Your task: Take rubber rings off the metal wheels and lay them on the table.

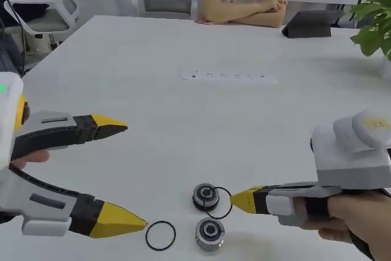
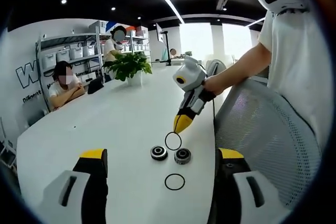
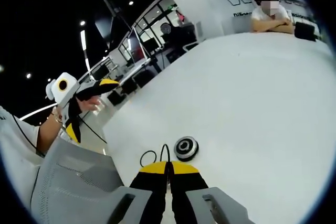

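1. As seen in the head view, lower centre: upper metal wheel (image 1: 206, 195) and lower metal wheel (image 1: 209, 234) close together on the white table (image 1: 183, 120).
2. At lower right, right gripper (image 1: 239, 200) with fingers pinched on the held rubber ring (image 2: 173, 141), just beside the upper metal wheel; contact between them not determinable.
3. At left, left gripper (image 1: 128, 173) with fingers spread wide, gripping nothing.
4. Left of the lower metal wheel, loose rubber ring (image 1: 160, 235) flat on the table.
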Tool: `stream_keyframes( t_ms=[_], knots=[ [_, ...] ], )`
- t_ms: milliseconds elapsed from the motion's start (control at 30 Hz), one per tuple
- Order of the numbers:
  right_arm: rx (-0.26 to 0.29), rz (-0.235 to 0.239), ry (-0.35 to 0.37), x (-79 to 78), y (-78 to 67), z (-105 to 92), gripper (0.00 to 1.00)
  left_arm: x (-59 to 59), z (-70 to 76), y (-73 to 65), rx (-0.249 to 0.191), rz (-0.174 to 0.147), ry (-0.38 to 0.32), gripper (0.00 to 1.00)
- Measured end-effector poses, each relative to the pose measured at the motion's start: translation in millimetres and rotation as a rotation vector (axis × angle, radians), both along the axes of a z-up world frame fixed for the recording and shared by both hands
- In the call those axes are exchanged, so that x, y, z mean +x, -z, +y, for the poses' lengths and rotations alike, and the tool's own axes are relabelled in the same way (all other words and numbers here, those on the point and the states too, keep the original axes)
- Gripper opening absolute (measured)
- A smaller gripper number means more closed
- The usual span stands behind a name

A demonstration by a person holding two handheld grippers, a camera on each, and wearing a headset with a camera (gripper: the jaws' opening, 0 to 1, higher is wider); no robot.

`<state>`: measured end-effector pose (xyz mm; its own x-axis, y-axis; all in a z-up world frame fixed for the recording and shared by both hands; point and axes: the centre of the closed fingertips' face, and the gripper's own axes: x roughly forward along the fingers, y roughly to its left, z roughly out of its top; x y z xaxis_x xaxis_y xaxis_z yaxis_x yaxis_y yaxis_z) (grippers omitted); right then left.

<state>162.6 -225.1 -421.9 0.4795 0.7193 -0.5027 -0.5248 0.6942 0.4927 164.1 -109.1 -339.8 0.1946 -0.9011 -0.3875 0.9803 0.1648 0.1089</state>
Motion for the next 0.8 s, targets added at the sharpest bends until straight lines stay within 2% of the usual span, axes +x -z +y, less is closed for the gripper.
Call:
stream_keyframes(
  t_ms=[333,433,500,700,800],
  knots=[
    [0.035,-0.031,0.043,5.7,-13.7,-6.6,0.0,-5.2,14.1,-1.4,-0.017,0.011,-0.036,0.91],
    [0.047,-0.035,0.056,7.5,-17.1,-8.8,0.0,-5.5,17.2,-4.7,-0.059,0.032,-0.055,0.93],
    [0.052,-0.04,0.062,8.4,-19.1,-9.2,0.0,-6.1,18.7,-4.6,-0.069,0.038,-0.063,0.93],
    [0.065,-0.054,0.066,8.0,-26.3,-7.0,0.0,-8.0,25.1,4.7,-0.062,0.053,-0.09,0.94],
    [0.075,-0.059,0.068,7.8,-29.8,-6.0,0.0,-10.2,28.0,10.6,-0.078,0.083,-0.109,0.95]
  ],
)
